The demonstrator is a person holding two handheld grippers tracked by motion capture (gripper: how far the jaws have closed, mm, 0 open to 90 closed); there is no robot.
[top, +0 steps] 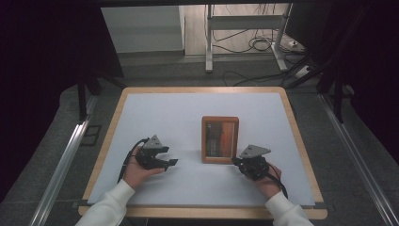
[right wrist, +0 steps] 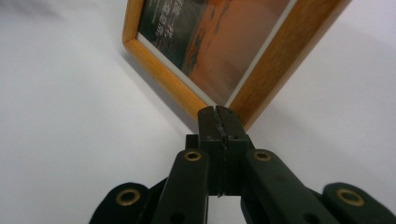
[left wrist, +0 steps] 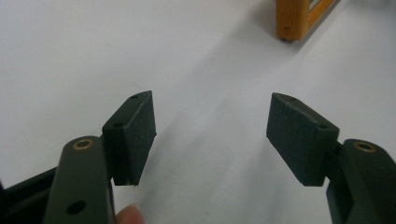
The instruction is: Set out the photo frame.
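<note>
The picture frame (top: 220, 140) is seen lying mid-table. Its near right corner is met by the closed, empty right gripper (right wrist: 218, 110); the frame could be skidded away. The left gripper (left wrist: 211, 133) is held open, empty, left of it.

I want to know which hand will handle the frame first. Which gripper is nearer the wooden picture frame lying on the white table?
Right. The right gripper, jaws shut, sits at the wooden picture frame's near right corner; the left gripper, jaws open, rests apart, off its left.

The left hand-held gripper (top: 170, 162) holds its jaws wide apart, while the right hand-held gripper (top: 234, 160) is fully closed.
</note>
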